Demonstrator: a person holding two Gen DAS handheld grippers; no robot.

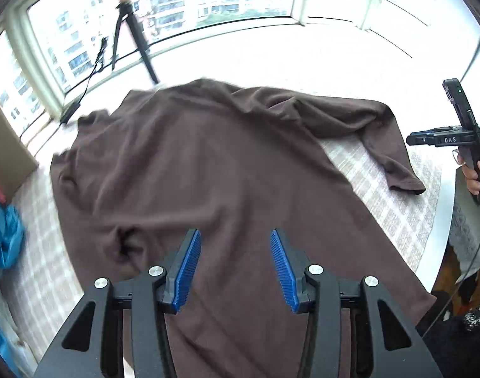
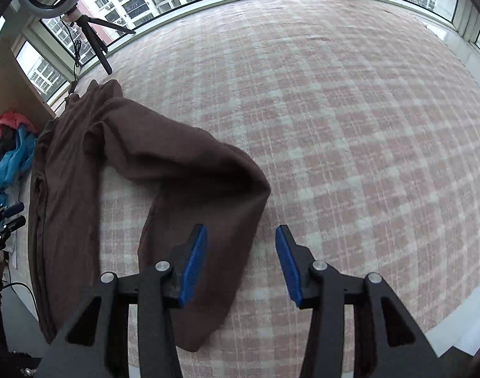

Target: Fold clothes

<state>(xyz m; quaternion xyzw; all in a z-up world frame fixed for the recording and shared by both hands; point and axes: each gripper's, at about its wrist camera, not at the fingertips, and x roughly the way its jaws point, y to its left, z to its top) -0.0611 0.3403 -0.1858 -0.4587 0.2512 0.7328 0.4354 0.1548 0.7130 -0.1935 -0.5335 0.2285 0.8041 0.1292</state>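
1. At the far left lies a pile of blue and red clothes (image 2: pixel 11 154), beside a cardboard box (image 1: pixel 3 145); a tripod (image 1: pixel 129 31) stands at the far window. All of these are off the working area.
2. The brown long-sleeved top (image 1: pixel 192 163) is spread over the checked cloth (image 2: pixel 366 157) that covers the table, its body wrinkled and its hem hanging over the near edge.
3. The left gripper (image 1: pixel 235 239) hovers above the body of the top, blue pads spread apart and holding nothing.
4. To the right, the sleeve (image 2: pixel 196 189) runs away from the body, bends, and comes back towards the near edge.
5. The right gripper (image 2: pixel 241 236) hovers over the sleeve's near end, jaws spread and empty; its left pad is over the cloth and its right pad over bare table cover.
6. The step in hand looks like taking the sleeve to fold it across the body. Judged from here, the right gripper should shift left so both pads straddle the cuff, then pinch one layer only.
7. The left gripper would do well to press the body flat, so that the garment does not drag as the sleeve is carried over.
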